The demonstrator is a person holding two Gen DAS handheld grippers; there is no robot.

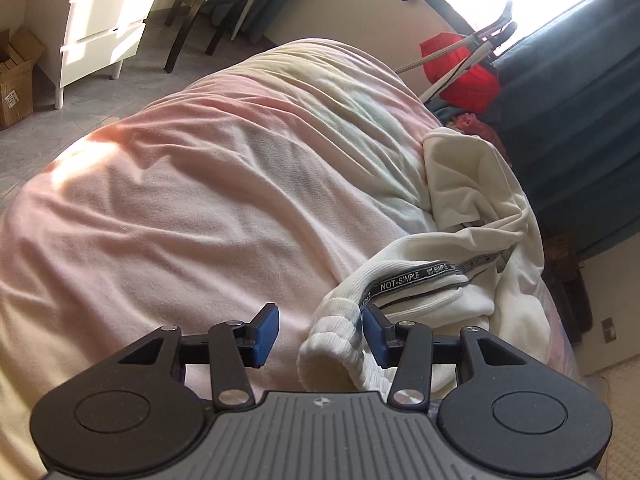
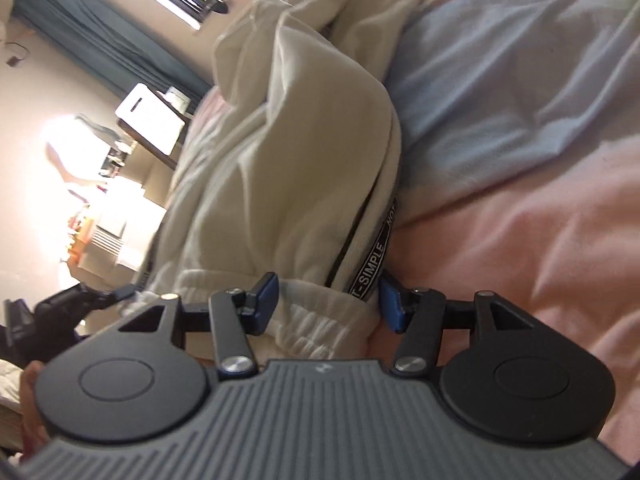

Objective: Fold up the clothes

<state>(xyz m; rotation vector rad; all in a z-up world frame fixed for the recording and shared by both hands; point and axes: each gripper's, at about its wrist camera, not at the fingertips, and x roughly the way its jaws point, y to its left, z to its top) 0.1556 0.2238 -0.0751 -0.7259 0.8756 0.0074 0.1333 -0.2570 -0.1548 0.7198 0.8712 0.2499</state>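
A cream-white garment (image 1: 476,208) with a black "NOT-SIMPLE" printed band (image 1: 420,276) lies crumpled on the right side of the bed. Its ribbed cuff (image 1: 340,344) lies between the blue pads of my left gripper (image 1: 320,334), which is open around it. In the right wrist view the same garment (image 2: 280,160) runs away from the camera. Its ribbed elastic edge (image 2: 320,328) sits between the pads of my right gripper (image 2: 326,306), which is also open. The left gripper's black body (image 2: 60,312) shows at the left.
The bed is covered by a wrinkled pastel blanket (image 1: 180,200), pink with pale blue and yellow patches. Beyond it are a white drawer unit (image 1: 100,28), a dark chair (image 1: 200,4), a cardboard box (image 1: 16,80), blue curtains (image 1: 580,140) and a red item (image 1: 468,76).
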